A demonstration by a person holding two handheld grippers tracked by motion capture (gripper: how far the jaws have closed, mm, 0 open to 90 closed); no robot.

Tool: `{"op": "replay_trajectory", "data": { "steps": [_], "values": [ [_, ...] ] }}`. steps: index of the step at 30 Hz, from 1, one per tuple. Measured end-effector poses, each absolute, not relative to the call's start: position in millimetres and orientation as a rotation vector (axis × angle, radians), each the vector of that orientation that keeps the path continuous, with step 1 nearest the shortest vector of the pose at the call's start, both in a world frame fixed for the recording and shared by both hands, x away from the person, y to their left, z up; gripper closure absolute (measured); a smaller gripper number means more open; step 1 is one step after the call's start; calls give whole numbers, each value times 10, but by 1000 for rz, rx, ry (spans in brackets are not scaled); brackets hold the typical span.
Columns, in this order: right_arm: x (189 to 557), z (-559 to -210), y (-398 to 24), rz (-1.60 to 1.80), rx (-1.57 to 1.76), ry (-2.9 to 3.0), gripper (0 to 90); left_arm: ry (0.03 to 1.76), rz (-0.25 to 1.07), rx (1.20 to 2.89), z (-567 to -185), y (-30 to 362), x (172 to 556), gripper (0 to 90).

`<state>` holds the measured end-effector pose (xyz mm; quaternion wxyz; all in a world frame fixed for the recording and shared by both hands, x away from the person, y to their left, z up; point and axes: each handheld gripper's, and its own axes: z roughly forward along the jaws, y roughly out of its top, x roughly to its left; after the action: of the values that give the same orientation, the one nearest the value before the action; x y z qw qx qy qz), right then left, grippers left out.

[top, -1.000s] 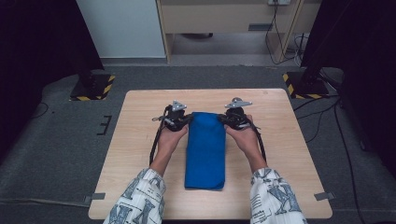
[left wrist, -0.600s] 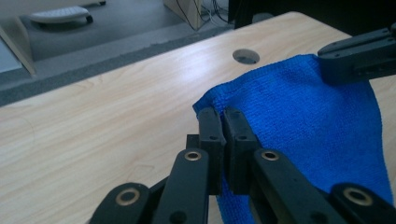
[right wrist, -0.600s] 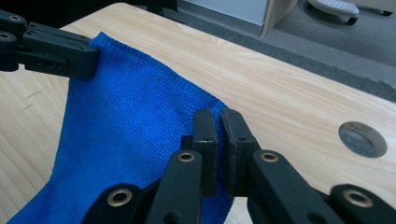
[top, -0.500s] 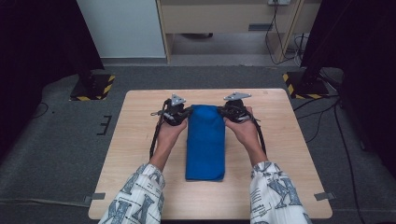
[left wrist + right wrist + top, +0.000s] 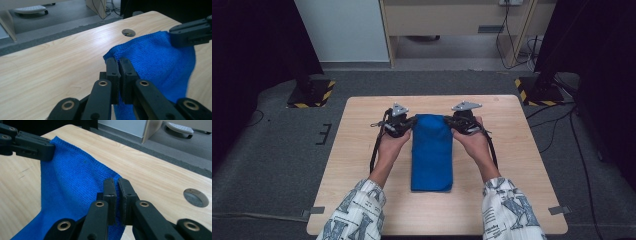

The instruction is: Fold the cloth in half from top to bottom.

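At the far end of the table (image 5: 362,200), left gripper (image 5: 404,125) and right gripper (image 5: 457,125) each pinch a far corner of the blue towel (image 5: 432,155), jaws clamped tight on the cloth; probably to lift or fold it evenly; towel lies mid-table as a long folded strip, terry-textured, far edge raised.

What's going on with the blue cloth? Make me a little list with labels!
thing: blue cloth, folded into a long strip
where: middle of the wooden table
left gripper: shut on the cloth's far left corner
right gripper: shut on the cloth's far right corner
far end: lifted a bit off the table
near end: lying flat
table extra: round hole near the far edge
likely next: maybe folding the far end toward the person
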<state>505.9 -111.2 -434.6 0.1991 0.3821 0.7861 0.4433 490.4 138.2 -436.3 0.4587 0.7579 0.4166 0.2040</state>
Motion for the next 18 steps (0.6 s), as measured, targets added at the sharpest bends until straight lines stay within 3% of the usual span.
{"op": "replay_trajectory", "data": {
  "steps": [18],
  "values": [
    [4687,-4350,-1140,1281,1005,2216,853,943,543,1907,-4286,1415,4560,864]
  ]
}}
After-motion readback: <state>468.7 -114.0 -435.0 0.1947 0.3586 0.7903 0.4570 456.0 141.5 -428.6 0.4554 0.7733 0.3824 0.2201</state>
